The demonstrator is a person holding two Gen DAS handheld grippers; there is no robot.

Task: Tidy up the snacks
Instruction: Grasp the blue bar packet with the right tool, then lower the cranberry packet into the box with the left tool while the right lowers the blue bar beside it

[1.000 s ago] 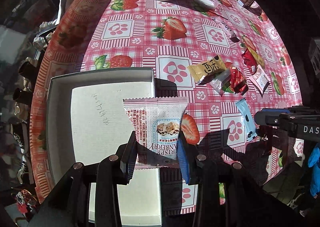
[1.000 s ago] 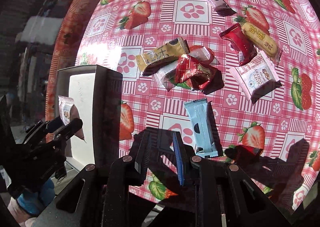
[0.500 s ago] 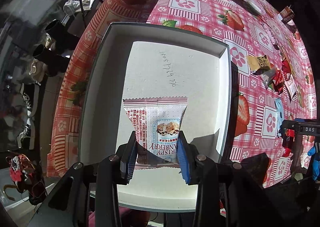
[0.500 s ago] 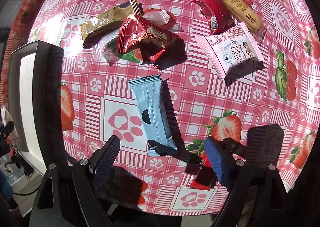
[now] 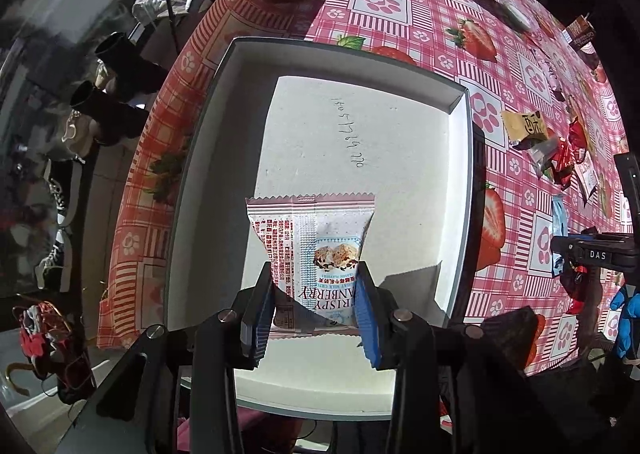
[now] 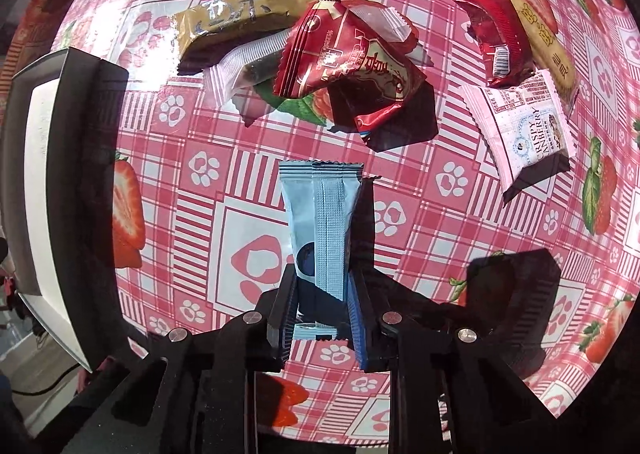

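A cranberry packet (image 5: 316,254) is gripped in the left claw (image 5: 314,310) over the white box (image 5: 460,181). A blue bar (image 6: 320,230) on the counter (image 6: 440,238) is clamped by the right claw (image 6: 320,308); a red pack (image 6: 352,61) lies at 12 o'clock.

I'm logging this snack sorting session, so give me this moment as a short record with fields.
left gripper: shut on a Crispy Cranberry packet, over the white box
right gripper: shut on a light blue snack bar
box contents: no snack lying in it
loose on tablecloth: gold packet, red packet, second Crispy Cranberry packet
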